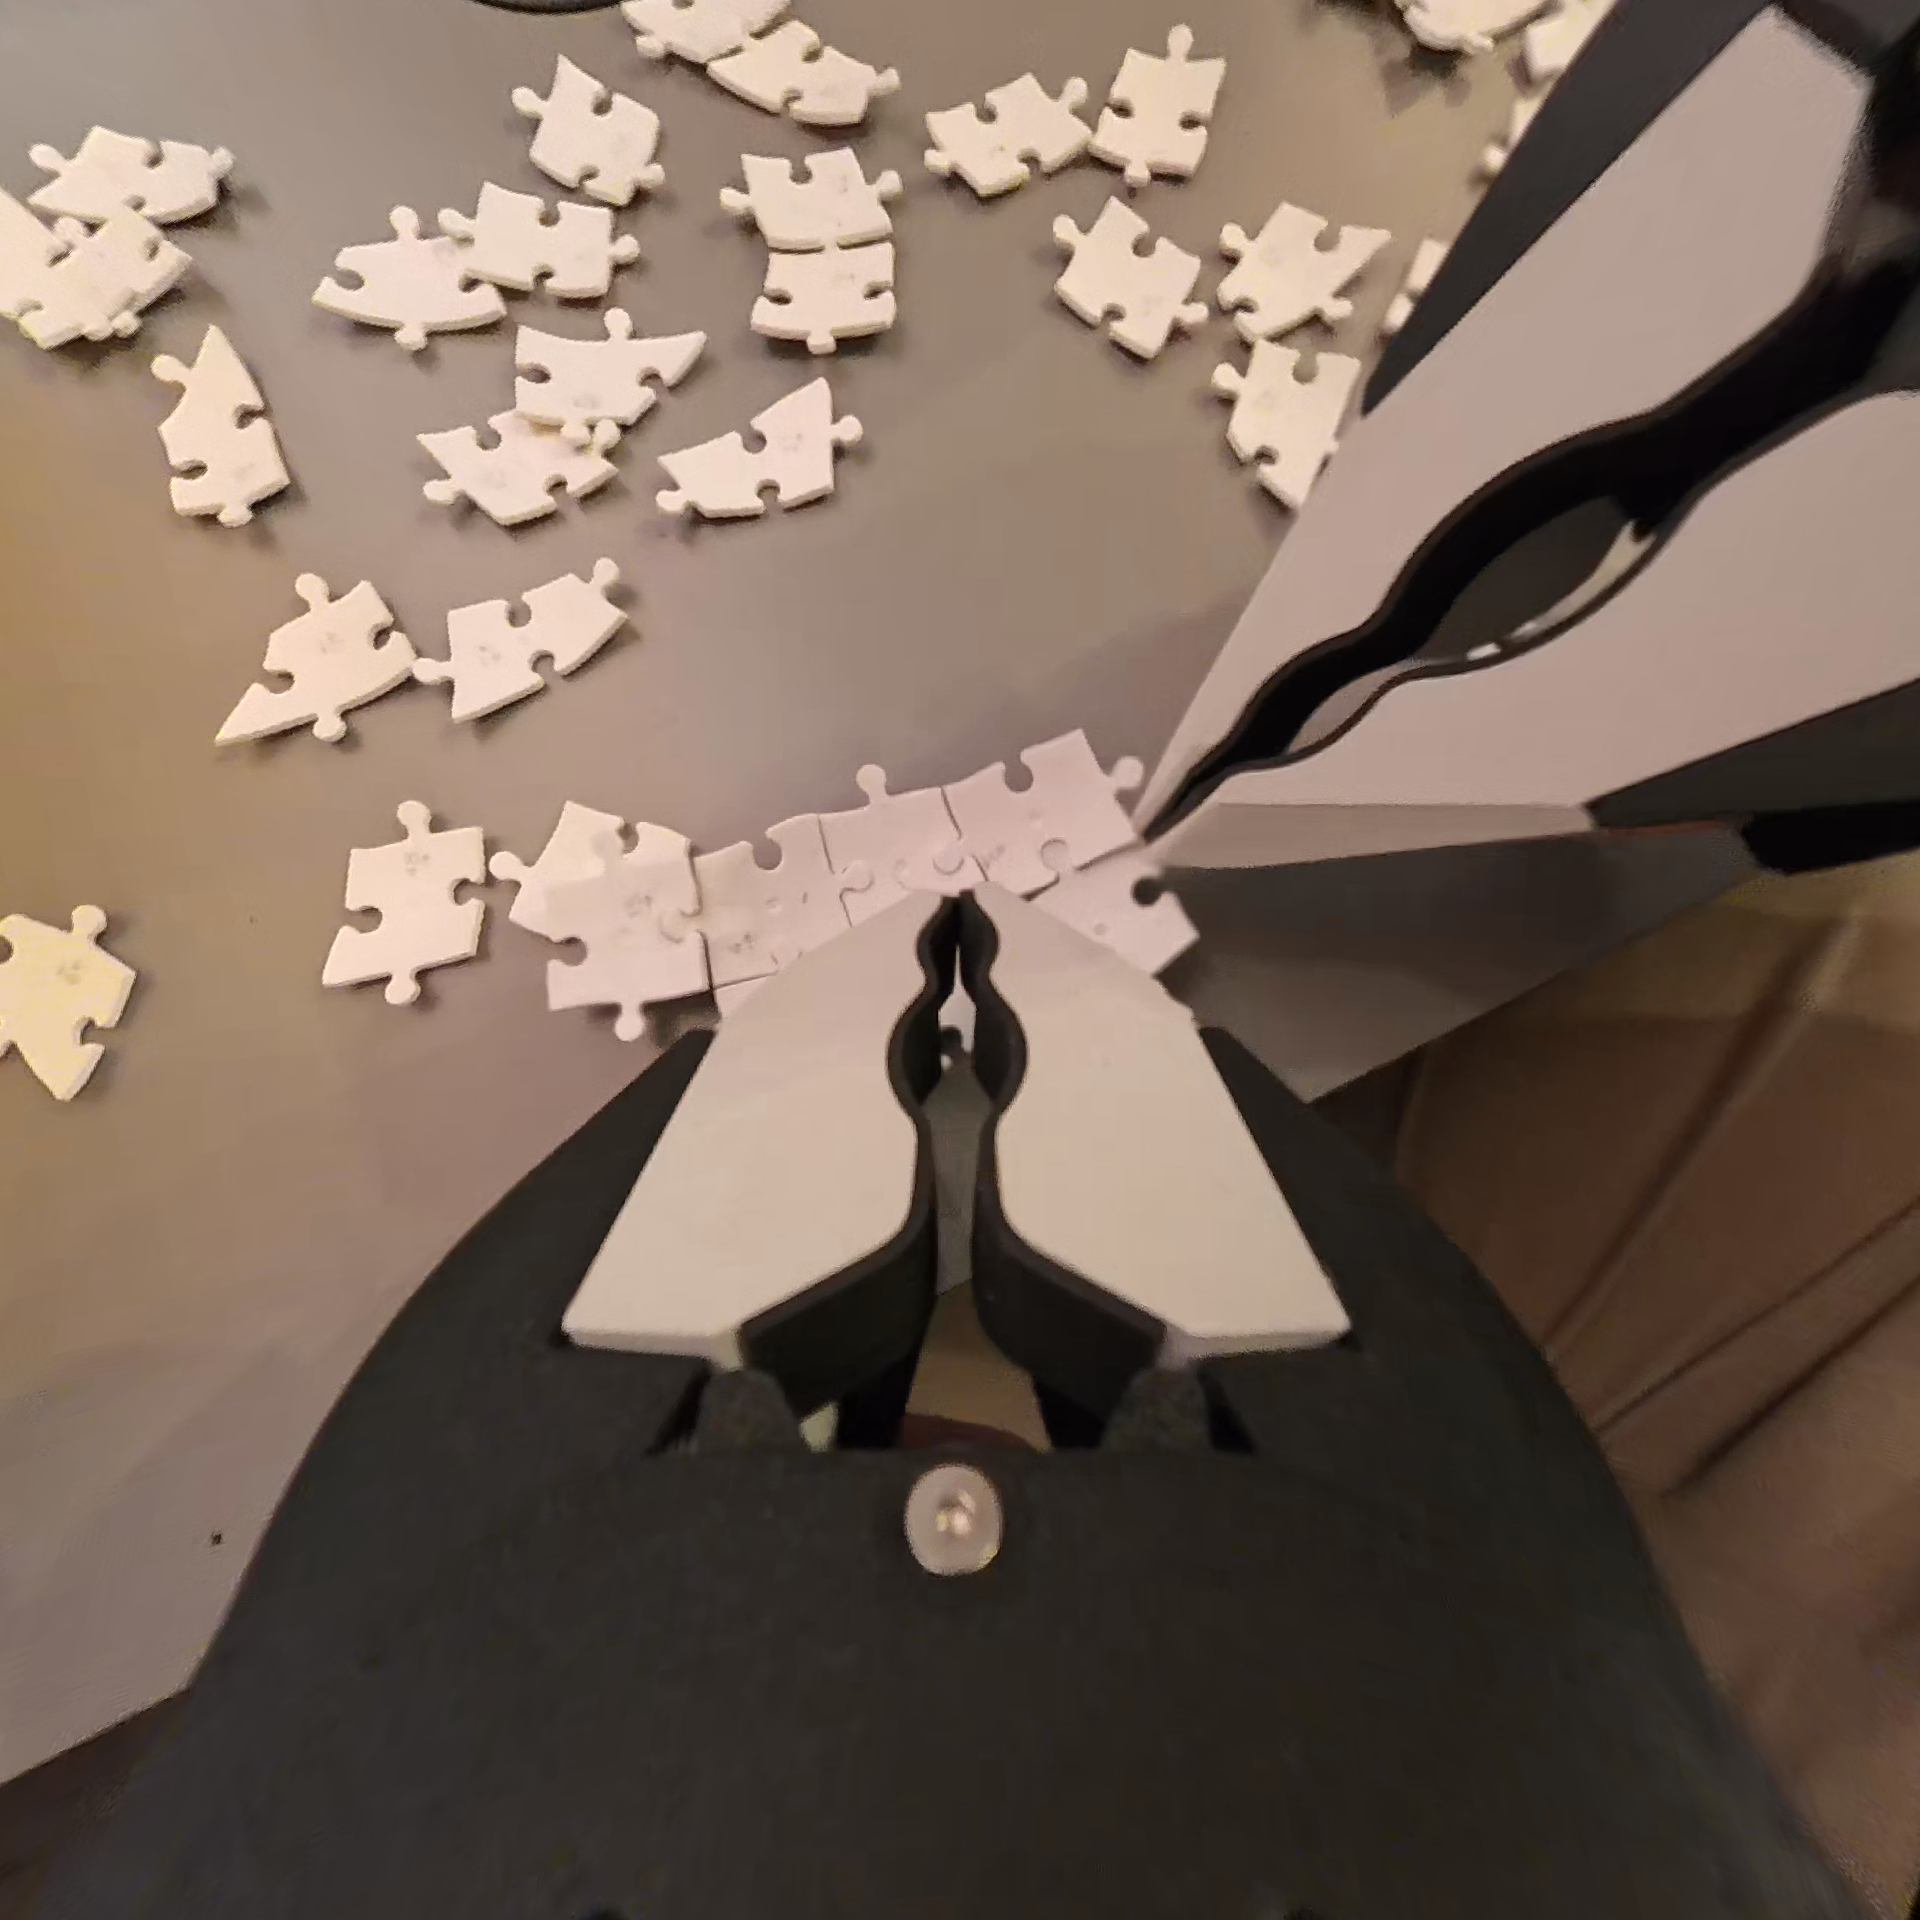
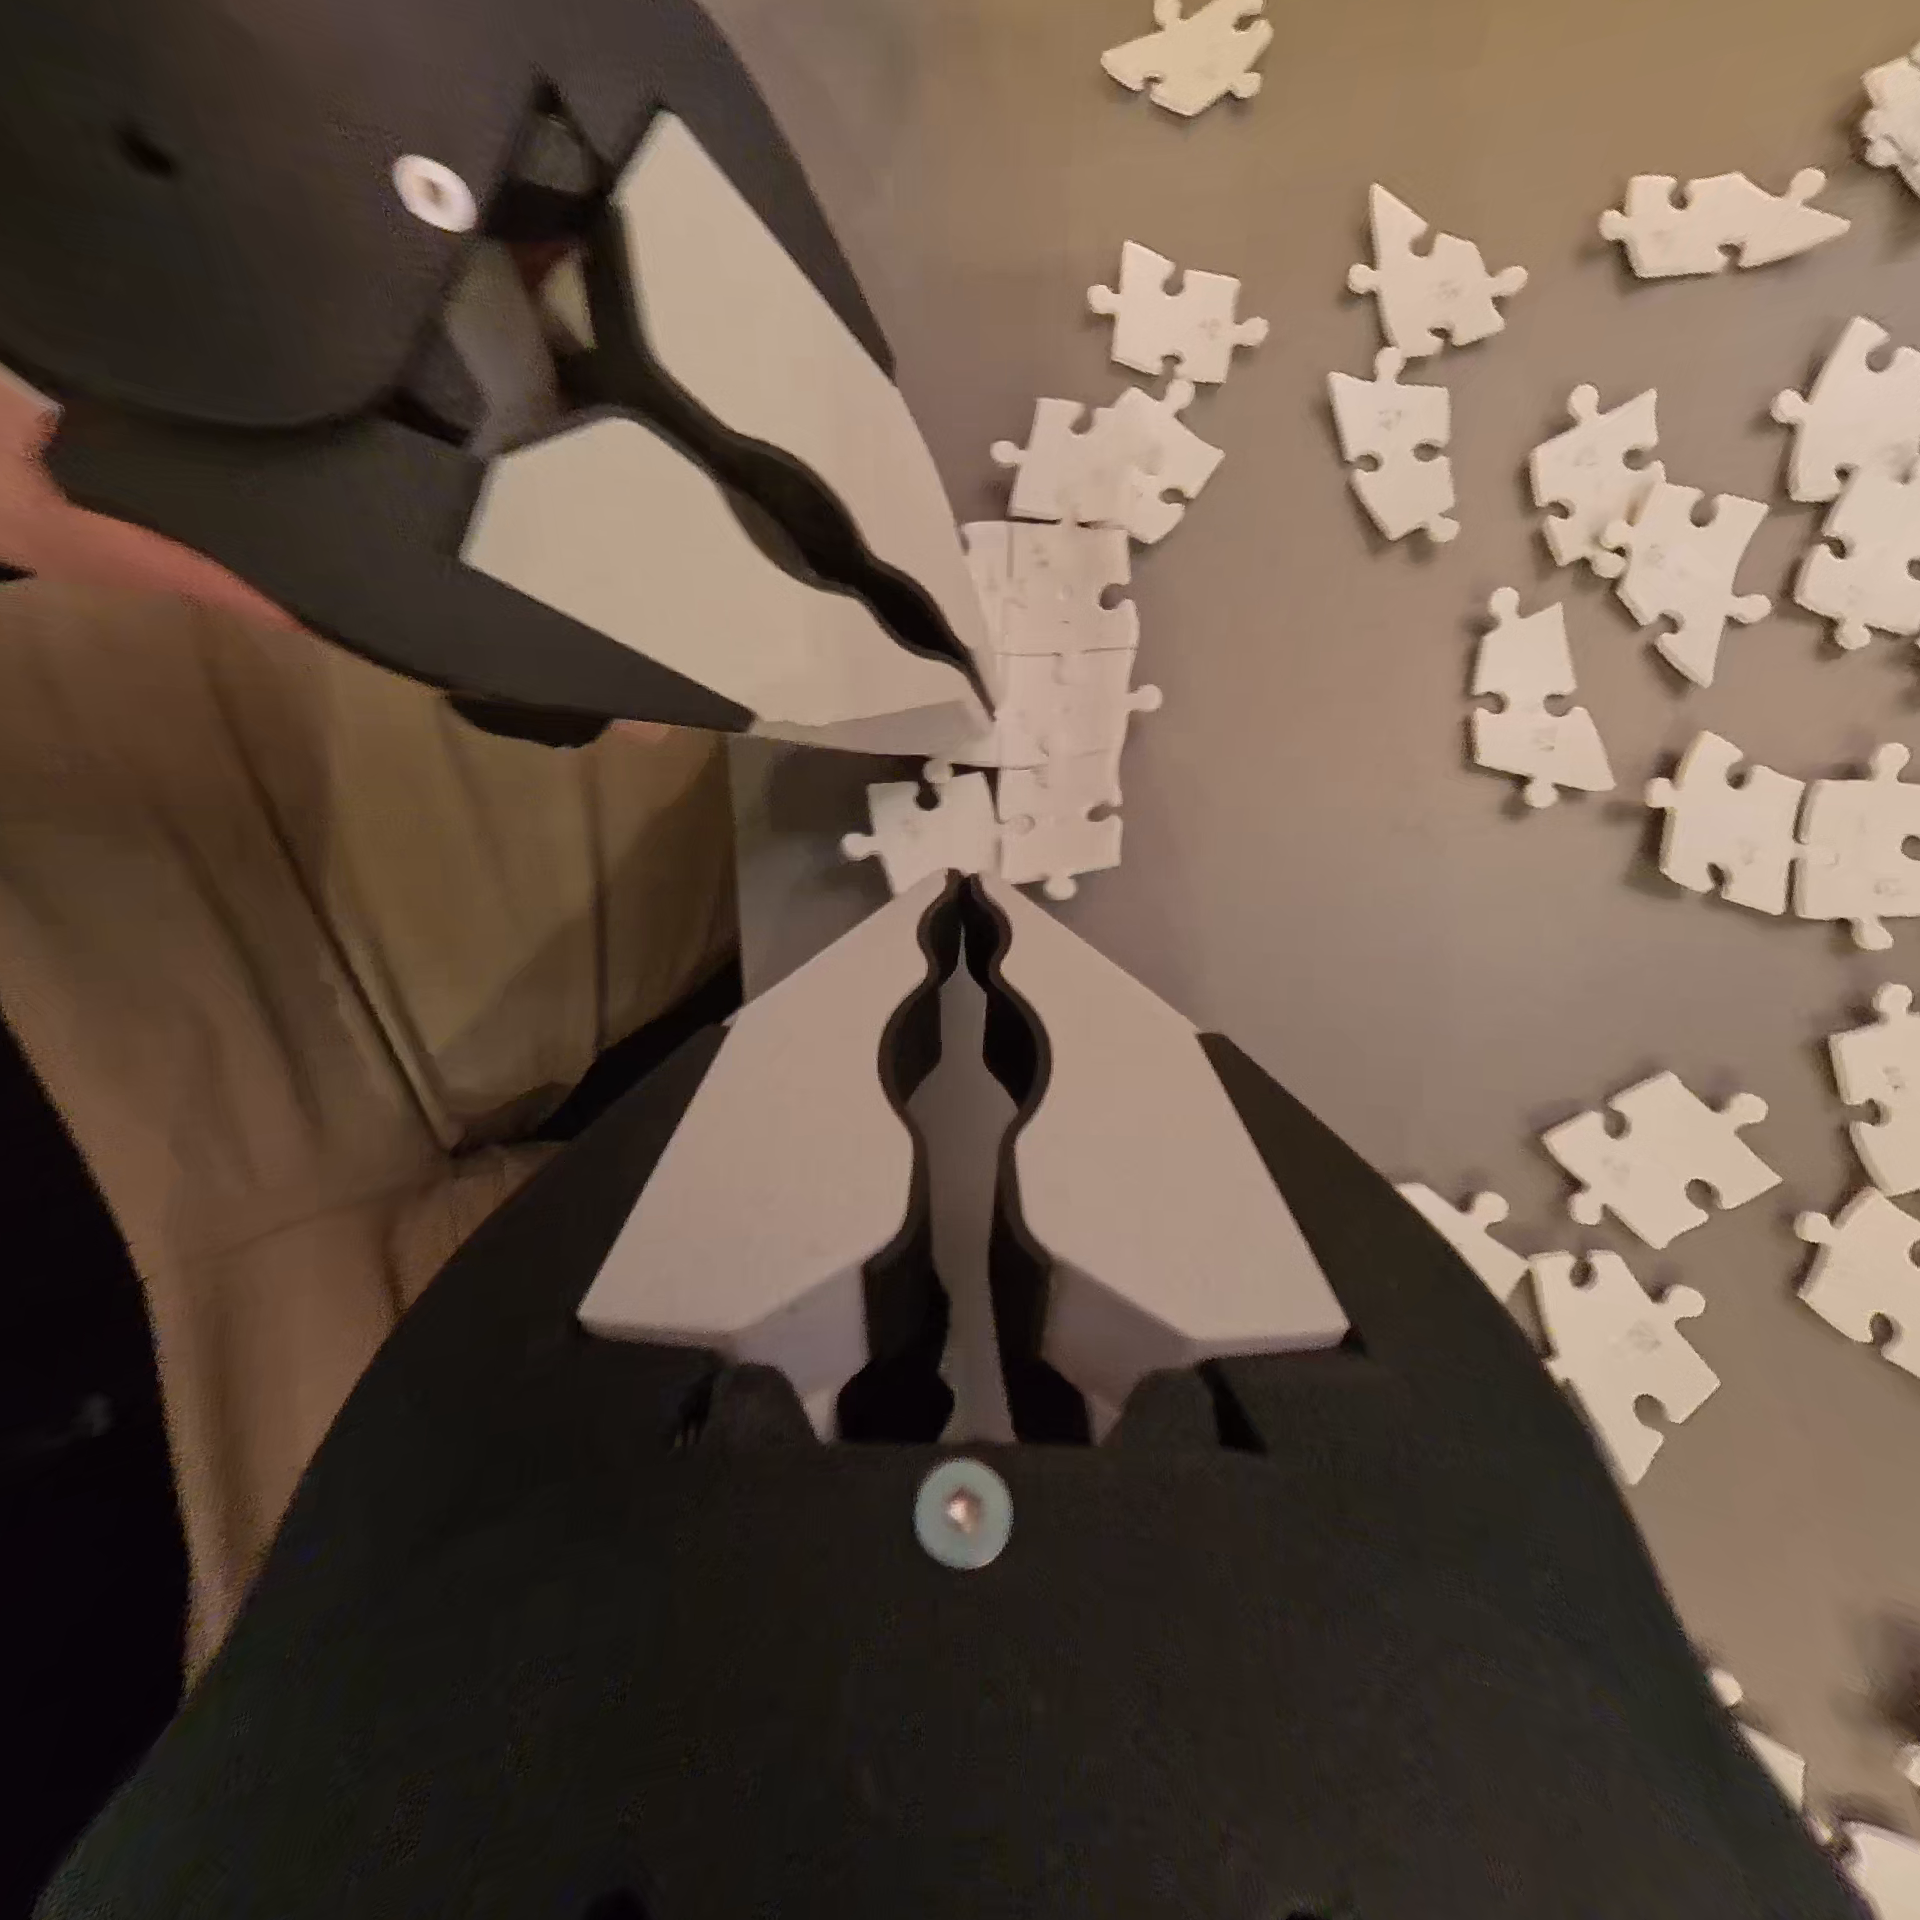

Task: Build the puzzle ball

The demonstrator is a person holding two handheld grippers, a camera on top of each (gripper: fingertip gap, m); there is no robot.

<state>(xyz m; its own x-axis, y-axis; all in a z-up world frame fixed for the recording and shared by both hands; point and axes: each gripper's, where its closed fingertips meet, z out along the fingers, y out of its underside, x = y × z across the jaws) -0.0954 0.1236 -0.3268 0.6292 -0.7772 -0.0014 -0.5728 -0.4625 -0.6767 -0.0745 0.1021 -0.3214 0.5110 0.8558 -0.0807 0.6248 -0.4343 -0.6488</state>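
Both tongs pinch the joined strip (image 1: 883, 883): left gripper (image 1: 956, 906) closed on its near edge, right gripper (image 2: 961, 883) clamping an end piece at 3 o'clock. Joining in progress; next, press tabs home. Loose pieces (image 1: 582, 374) scatter toward 11 o'clock on the table (image 1: 935, 582).

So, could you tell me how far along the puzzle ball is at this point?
Early. Done: a short joined strip of a few white pieces lies near the grey table edge. In hand: the left gripper and right gripper, both closed, pinch that strip at separate spots. Left: dozens of loose pieces lie scattered, and nothing ball-shaped exists yet.
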